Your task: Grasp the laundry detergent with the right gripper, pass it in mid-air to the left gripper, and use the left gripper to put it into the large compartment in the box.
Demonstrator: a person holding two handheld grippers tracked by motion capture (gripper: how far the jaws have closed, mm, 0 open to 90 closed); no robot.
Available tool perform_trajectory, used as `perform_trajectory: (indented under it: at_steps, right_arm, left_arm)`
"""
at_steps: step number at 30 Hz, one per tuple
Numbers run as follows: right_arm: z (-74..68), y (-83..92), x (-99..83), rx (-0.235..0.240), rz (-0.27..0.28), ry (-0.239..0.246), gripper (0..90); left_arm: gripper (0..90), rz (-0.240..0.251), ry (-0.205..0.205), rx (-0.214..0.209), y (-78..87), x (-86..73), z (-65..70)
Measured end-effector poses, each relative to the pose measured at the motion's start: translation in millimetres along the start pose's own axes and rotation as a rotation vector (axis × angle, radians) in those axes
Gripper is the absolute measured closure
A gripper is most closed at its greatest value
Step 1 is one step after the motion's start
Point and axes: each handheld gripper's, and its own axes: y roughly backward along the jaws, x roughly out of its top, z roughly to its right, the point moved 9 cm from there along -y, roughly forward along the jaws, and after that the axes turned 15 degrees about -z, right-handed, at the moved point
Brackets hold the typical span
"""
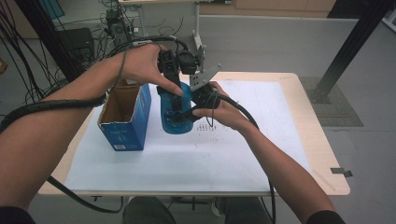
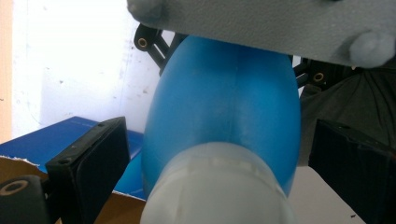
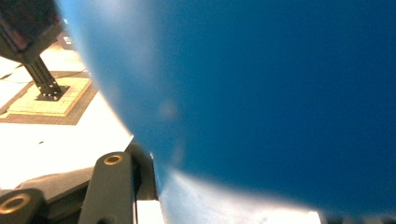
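Note:
A translucent blue bottle with a white cap stands on the white mat, right of the carton. In the left gripper view the cap sits close between my left gripper's two black jaws, with a gap on each side, so that gripper is open around the bottle's top. My left gripper comes down on the bottle from above. My right gripper reaches in from the right, and its linkage brackets the bottle's body on both sides. The blue wall presses close to the right gripper's camera.
An open blue cardboard carton stands just left of the bottle. The white mat covers most of the light wooden table. Cables trail from both grippers; a black frame post rises at the back right.

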Motion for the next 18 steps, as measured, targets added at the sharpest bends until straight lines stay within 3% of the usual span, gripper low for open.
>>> perform_trajectory:
  at_steps: [18]
  right_arm:
    - [0.5,1.6,-0.4,-0.004,0.000,-0.001,43.6]
  left_arm:
    - [5.9,0.001,-0.003,0.005,2.1,0.6,1.0]
